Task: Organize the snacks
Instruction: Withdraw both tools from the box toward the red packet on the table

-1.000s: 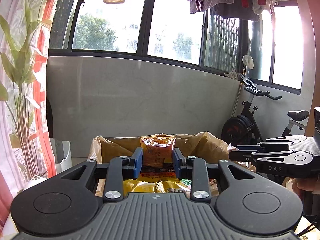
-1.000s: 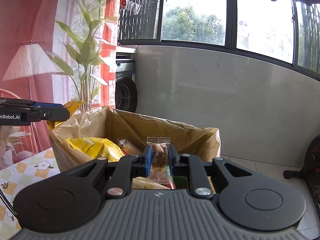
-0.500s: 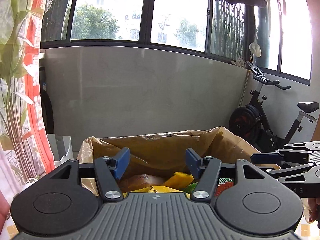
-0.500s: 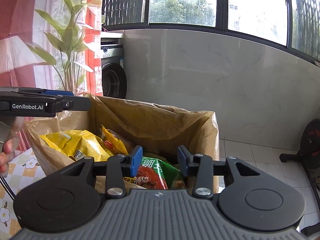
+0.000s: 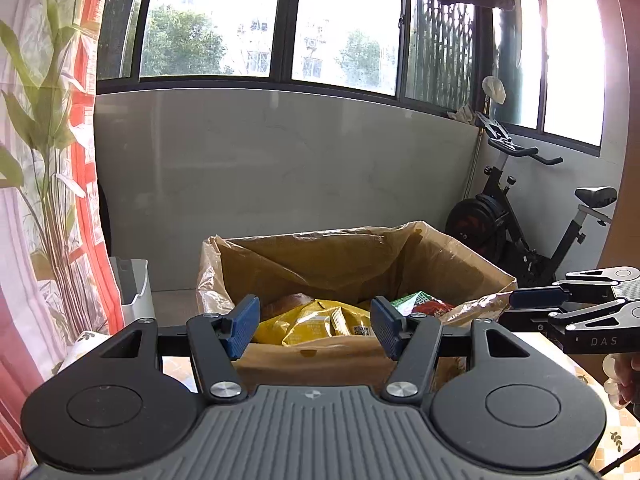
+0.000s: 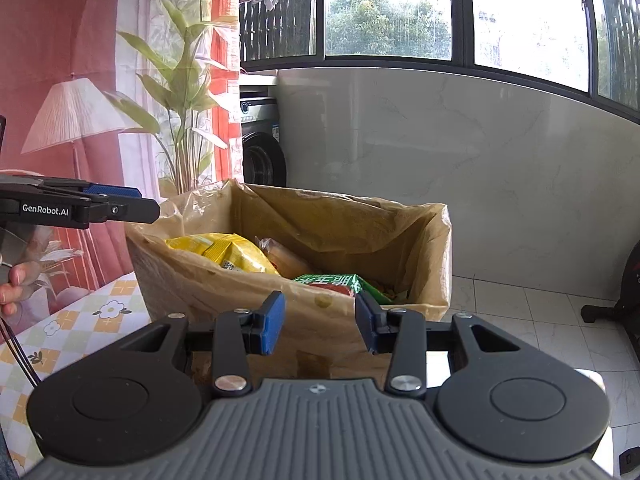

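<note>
Two grippers, left gripper (image 5: pixel 314 326) and right gripper (image 6: pixel 320 322), fingers spread, empty. One lined box (image 6: pixel 224 280): one yellow bag (image 6: pixel 232 254), one green-red packet (image 6: pixel 340 283), one bread-like packet (image 6: pixel 280 258).

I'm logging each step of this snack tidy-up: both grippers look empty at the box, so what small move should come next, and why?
Probably draw both grippers back from the box toward whatever snacks remain. The left gripper and right gripper both stand open with nothing between the pads, while the yellow packet and green-red packet already lie inside. No loose snacks show in either view.
</note>
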Tool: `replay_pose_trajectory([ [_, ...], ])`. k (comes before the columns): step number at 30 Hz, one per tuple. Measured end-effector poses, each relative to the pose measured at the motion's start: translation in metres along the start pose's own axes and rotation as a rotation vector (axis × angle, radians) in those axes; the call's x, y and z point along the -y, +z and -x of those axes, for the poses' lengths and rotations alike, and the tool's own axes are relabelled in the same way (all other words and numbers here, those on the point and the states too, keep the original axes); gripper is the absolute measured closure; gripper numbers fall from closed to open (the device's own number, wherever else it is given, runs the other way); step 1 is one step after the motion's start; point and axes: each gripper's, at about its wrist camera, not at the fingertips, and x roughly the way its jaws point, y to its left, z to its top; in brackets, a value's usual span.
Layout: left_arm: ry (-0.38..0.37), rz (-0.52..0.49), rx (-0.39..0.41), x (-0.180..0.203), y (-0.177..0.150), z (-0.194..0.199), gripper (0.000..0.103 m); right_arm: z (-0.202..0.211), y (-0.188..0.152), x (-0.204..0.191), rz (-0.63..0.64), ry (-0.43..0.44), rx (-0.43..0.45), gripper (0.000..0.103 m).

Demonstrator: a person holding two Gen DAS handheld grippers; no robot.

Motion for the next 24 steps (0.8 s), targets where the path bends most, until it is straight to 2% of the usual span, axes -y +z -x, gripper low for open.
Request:
replay_pose_trajectory([
  [5,0.009,0.013,-0.012,-0.01,-0.03,0.016,0.039,0.014,-0.028,-0.006,-0.018,0.026,-0.021,0.061],
  [8,0.024,0.024,-0.015,-0.009,-0.052,0.021,0.039,0.008,-0.048,-0.01,-0.004,0.061,-0.066,0.061],
  [11,0.008,0.061,-0.055,-0.008,-0.072,0.018,0.039,-0.004,-0.072,-0.015,0.012,0.063,-0.136,0.06],
  [13,-0.001,0.075,-0.069,-0.006,-0.082,0.017,0.039,-0.014,-0.089,-0.023,0.06,0.061,-0.173,0.048],
  [15,0.013,0.078,-0.089,-0.004,-0.094,0.012,0.039,-0.021,-0.106,-0.03,0.097,0.053,-0.194,0.042],
  [19,0.019,0.101,-0.127,-0.003,-0.109,0.004,0.039,-0.036,-0.135,-0.034,0.109,0.052,-0.268,0.041],
  [24,0.017,0.118,-0.145,-0.005,-0.121,-0.003,0.039,-0.047,-0.156,-0.039,0.199,0.053,-0.34,0.038],
])
